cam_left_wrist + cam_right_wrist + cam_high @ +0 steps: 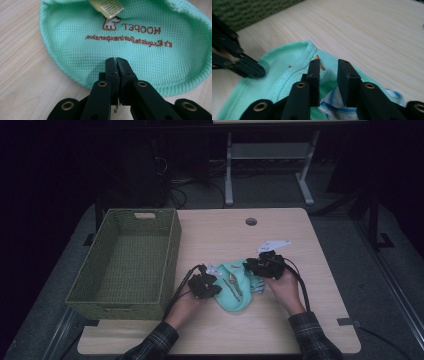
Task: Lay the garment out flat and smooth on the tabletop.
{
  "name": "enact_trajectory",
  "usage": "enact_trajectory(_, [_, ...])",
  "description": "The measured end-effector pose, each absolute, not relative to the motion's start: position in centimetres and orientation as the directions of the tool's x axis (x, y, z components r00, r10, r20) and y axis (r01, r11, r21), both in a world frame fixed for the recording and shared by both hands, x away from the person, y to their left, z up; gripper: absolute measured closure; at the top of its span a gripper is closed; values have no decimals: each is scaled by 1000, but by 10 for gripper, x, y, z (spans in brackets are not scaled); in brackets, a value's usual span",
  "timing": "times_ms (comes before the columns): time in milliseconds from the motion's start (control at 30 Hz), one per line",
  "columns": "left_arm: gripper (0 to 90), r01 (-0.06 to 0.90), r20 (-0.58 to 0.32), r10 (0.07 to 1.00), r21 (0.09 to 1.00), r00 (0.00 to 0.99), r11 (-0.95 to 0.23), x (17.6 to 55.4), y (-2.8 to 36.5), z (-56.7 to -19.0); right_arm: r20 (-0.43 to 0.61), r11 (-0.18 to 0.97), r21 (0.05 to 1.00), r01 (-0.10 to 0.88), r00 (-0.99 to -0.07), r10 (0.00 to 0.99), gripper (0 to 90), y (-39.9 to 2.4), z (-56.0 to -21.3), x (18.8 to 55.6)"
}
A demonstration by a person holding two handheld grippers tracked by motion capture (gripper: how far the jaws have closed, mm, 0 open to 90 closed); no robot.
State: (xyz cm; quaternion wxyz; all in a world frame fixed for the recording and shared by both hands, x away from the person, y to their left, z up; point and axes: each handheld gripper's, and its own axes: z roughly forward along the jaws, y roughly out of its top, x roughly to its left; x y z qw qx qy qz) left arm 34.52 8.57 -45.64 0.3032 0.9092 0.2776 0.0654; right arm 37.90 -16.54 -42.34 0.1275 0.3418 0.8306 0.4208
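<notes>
A small mint-green mesh garment (235,287) lies on the wooden table (280,320), printed with brown lettering and a dog logo (111,23). My left gripper (214,287) is shut on the garment's (75,50) near hem, pinching a fold of fabric at the jaw tips (116,60). My right gripper (251,265) hovers open over the garment's (287,72) other side, close to its ribbed collar (310,50). A white cloth with blue stripes (332,107) peeks out beneath the right jaws. The left gripper (249,67) also shows at the left of the right gripper view.
A green woven basket (127,262) stands on the table's left side, touching the garment's neighbourhood by a hand's width. A round cable hole (251,221) sits near the far edge. A yellowish label (107,6) hangs inside the garment's neck.
</notes>
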Motion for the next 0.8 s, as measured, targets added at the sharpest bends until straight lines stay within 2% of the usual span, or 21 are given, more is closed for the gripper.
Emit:
enact_trajectory(133, [877, 468, -52, 545, 586, 837, -662, 345, 86, -456, 73, 398, 788, 470, -713, 697, 706, -185, -413, 366])
enact_trajectory(367, [877, 470, -53, 548, 586, 835, -660, 345, 86, -456, 106, 382, 757, 530, -677, 728, 709, -206, -429, 350])
enact_trajectory(500, [877, 467, -51, 545, 586, 837, -662, 345, 86, -456, 116, 385, 740, 551, -668, 735, 697, -207, -440, 344])
enact_trajectory(600, [876, 467, -51, 545, 586, 837, -662, 345, 86, -456, 130, 371, 731, 573, -650, 749, 631, -201, -449, 338])
enact_trajectory(700, [876, 464, -46, 543, 585, 838, -666, 345, 86, -456, 135, 370, 728, 577, -650, 748, 608, -198, -453, 338])
enact_trajectory(800, [876, 464, -47, 543, 585, 838, -666, 345, 86, -456, 142, 377, 716, 587, -651, 745, 614, -193, -458, 340])
